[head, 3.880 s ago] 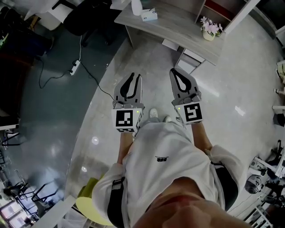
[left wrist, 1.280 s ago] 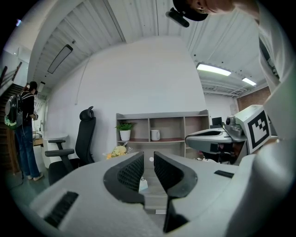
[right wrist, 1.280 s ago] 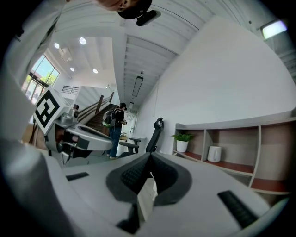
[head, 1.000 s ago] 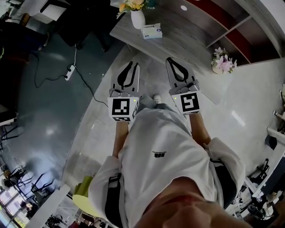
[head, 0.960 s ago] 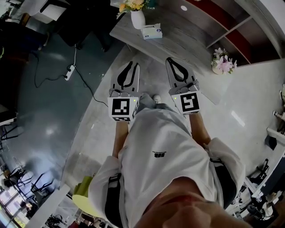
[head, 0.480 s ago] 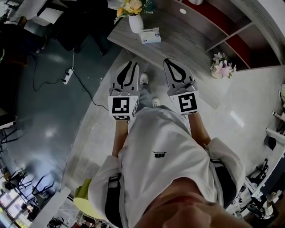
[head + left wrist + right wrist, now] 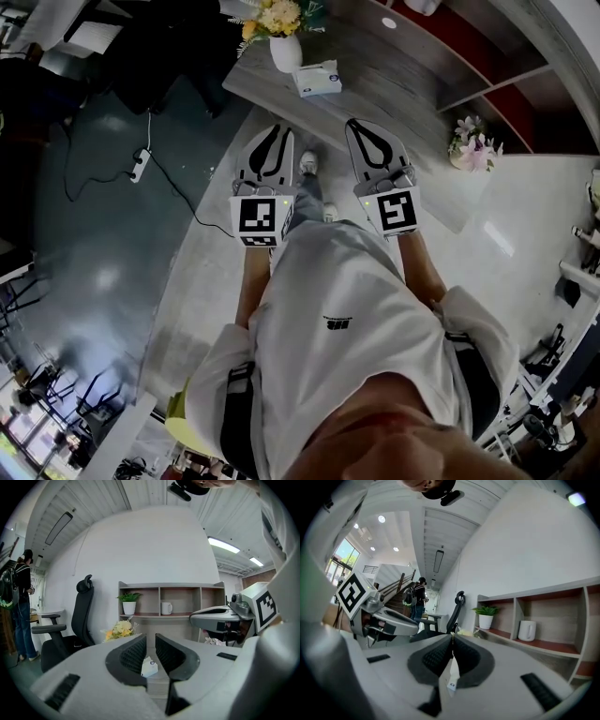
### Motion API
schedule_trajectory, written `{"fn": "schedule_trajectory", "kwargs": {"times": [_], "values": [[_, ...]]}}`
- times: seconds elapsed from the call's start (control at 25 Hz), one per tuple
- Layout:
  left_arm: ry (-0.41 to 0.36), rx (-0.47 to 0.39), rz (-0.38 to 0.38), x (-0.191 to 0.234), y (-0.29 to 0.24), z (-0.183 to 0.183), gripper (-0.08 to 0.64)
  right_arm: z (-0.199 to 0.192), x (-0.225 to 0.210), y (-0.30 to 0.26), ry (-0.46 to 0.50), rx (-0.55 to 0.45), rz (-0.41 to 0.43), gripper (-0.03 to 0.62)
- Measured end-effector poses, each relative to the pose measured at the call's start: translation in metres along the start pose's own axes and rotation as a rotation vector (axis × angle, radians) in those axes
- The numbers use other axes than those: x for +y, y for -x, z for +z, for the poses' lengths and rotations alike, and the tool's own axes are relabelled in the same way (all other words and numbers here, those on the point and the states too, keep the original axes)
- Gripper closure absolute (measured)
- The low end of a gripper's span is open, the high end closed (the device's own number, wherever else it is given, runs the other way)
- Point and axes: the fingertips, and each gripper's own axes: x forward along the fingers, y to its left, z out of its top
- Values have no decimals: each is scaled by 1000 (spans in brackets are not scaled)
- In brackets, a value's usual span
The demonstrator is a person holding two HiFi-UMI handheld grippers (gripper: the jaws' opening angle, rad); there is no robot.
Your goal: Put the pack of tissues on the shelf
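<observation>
The pack of tissues (image 7: pixel 317 79), a white and pale blue box, lies on the grey desk (image 7: pixel 394 94) ahead of me. Both grippers hang in the air short of the desk edge, holding nothing. My left gripper (image 7: pixel 277 133) has a narrow gap between its jaws, and the tissues (image 7: pixel 149 667) show through that gap, far off. On my right gripper (image 7: pixel 360 126) the jaw tips touch, with a sliver of the tissues (image 7: pixel 452 673) below them. The shelf (image 7: pixel 180 587) stands behind the desk, with red-backed compartments (image 7: pixel 487 52).
A vase of yellow flowers (image 7: pixel 284 47) stands beside the tissues, and a pot of pink flowers (image 7: pixel 472 148) at the desk's right end. The shelf holds a potted plant (image 7: pixel 129 605) and a white mug (image 7: pixel 166 607). A black office chair (image 7: pixel 83 616), a person (image 7: pixel 21 606) and a floor power strip (image 7: pixel 138 165) are at the left.
The desk, tissues and shelf have come nearer as the person steps forward, one foot now ahead between the grippers. Both grippers stay side by side, holding nothing.
</observation>
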Motion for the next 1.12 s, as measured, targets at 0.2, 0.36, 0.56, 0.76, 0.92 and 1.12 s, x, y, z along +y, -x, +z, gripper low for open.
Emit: {"fn": "schedule_trajectory", "kwargs": {"times": [0.2, 0.36, 0.56, 0.76, 0.92, 1.12], "values": [[12, 33, -19, 13, -20, -15, 485, -15, -2, -22, -20, 16, 12, 566], [23, 55, -28, 25, -35, -27, 485, -29, -2, -41, -27, 37, 23, 566], [41, 80, -42, 35, -49, -42, 483, -47, 0, -57, -24, 74, 36, 566], [54, 107, -58, 42, -66, -57, 485, -63, -5, -69, -31, 105, 32, 566], [62, 126, -70, 47, -80, -71, 485, -81, -7, -77, -21, 144, 32, 566], [70, 157, -78, 55, -97, -89, 485, -100, -9, -88, -25, 183, 30, 566]]}}
